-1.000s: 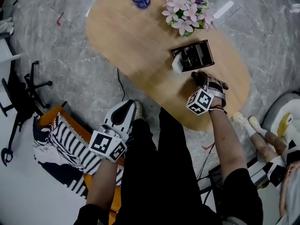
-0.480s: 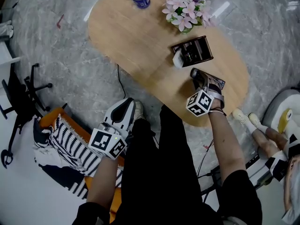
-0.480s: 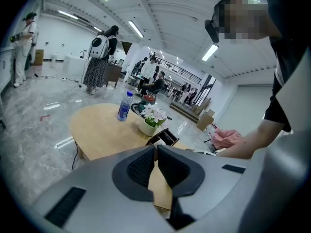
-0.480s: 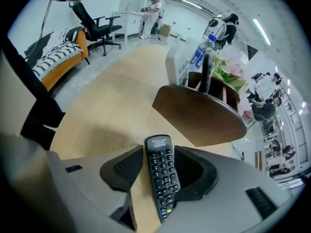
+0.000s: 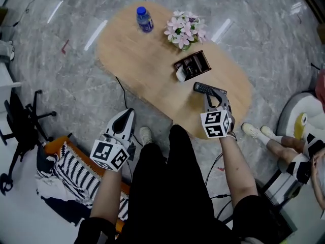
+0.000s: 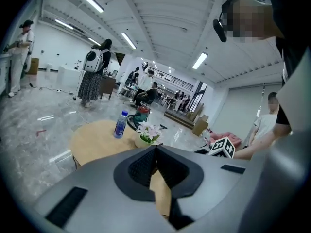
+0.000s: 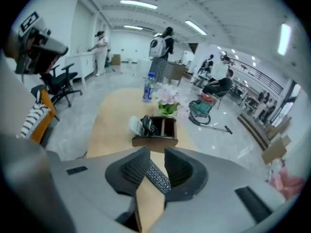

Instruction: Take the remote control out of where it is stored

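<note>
Firmly between the pads of the right gripper (image 7: 156,152) sits the remote control (image 7: 158,176), a dark one with rows of small buttons, lying slantwise across the gap. The jaws have just been closing, and they now stand at a middling width with their pads against its sides. In the head view the remote control (image 5: 205,89) sticks out to either side of the right gripper (image 5: 209,94). It is out of the wooden box (image 5: 192,65), apart from it on the near side and over the near end of the table (image 5: 137,50). In the right gripper view the box (image 7: 155,130) lies just past the jaw tips, and its left compartment holds a white remote and a dark keypad standing on end.

The left gripper (image 6: 155,148) has its jaws together with nothing between them. In the head view the left gripper (image 5: 127,116) hangs off the table, over the grey floor (image 5: 76,85) beside the person's leg.

At the far end of the table, a pot of pink flowers (image 5: 183,29) stands just behind the box, and a blue water bottle (image 5: 144,19) stands to their left
</note>
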